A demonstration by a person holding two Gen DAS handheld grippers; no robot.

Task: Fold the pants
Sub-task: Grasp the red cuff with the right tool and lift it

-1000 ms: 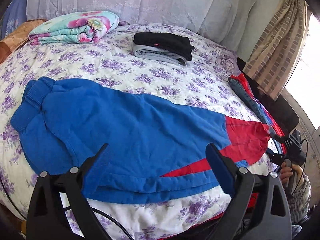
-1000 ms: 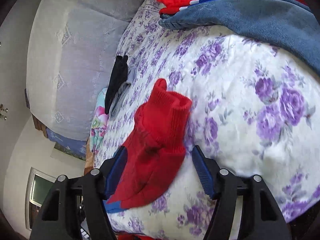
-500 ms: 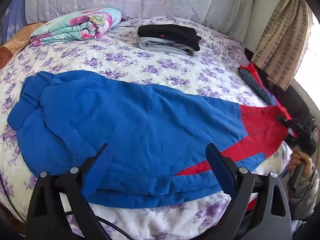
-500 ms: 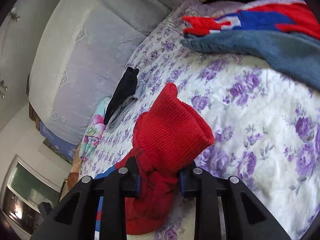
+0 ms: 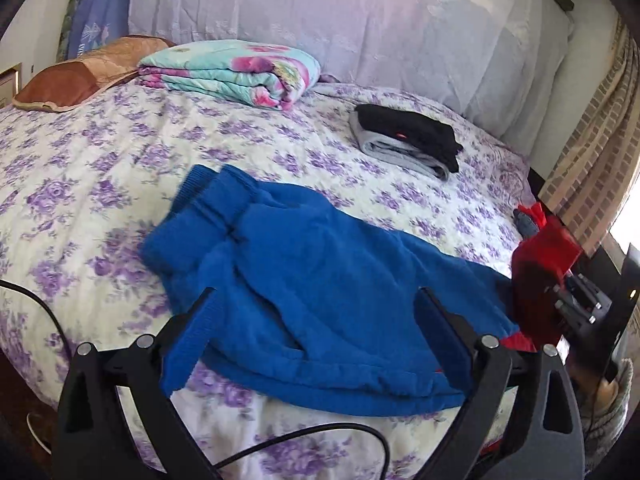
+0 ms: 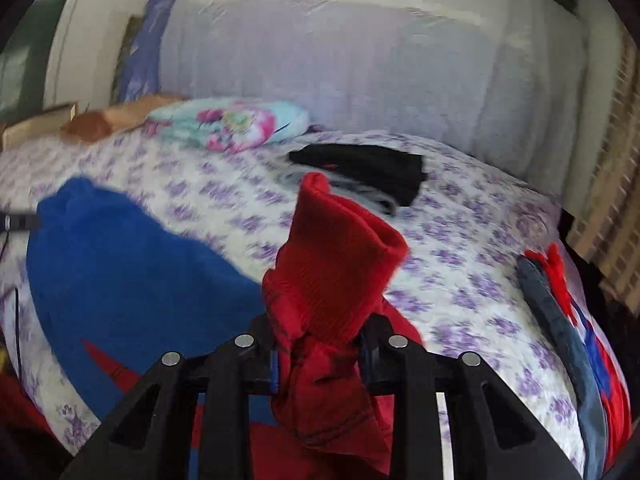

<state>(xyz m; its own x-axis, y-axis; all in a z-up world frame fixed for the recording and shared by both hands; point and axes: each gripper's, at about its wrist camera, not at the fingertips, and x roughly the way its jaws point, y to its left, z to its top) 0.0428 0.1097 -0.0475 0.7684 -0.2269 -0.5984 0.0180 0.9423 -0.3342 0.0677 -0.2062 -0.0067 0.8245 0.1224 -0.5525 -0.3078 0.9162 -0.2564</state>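
Observation:
Blue pants (image 5: pixel 320 280) with red lower legs lie across the flowered bed (image 5: pixel 100 168), waistband end toward the far left. My left gripper (image 5: pixel 316 296) hovers open over the near edge of the blue cloth, gripping nothing. My right gripper (image 6: pixel 320 352) holds the red cuffs (image 6: pixel 340 248) between its pads and has them lifted off the bed; its jaws are opening slightly, with the cloth still pinched. In the left wrist view the right gripper (image 5: pixel 568 300) and the raised red cuffs (image 5: pixel 540 248) appear at the right. The blue part (image 6: pixel 120 264) lies left of the cuffs.
A folded floral blanket (image 5: pixel 232 72) and a brown pillow (image 5: pixel 80 76) lie at the headboard. Black and grey folded clothes (image 5: pixel 404 140) are stacked behind the pants. Jeans with a red-blue garment (image 6: pixel 560 320) lie at the bed's right edge. A black cable (image 5: pixel 320 440) crosses the front.
My right gripper closed on the red cuffs, rolled upright and carried them up and over toward the blue half. The pants now lie shorter and bunched. The left gripper shifted sideways, still open.

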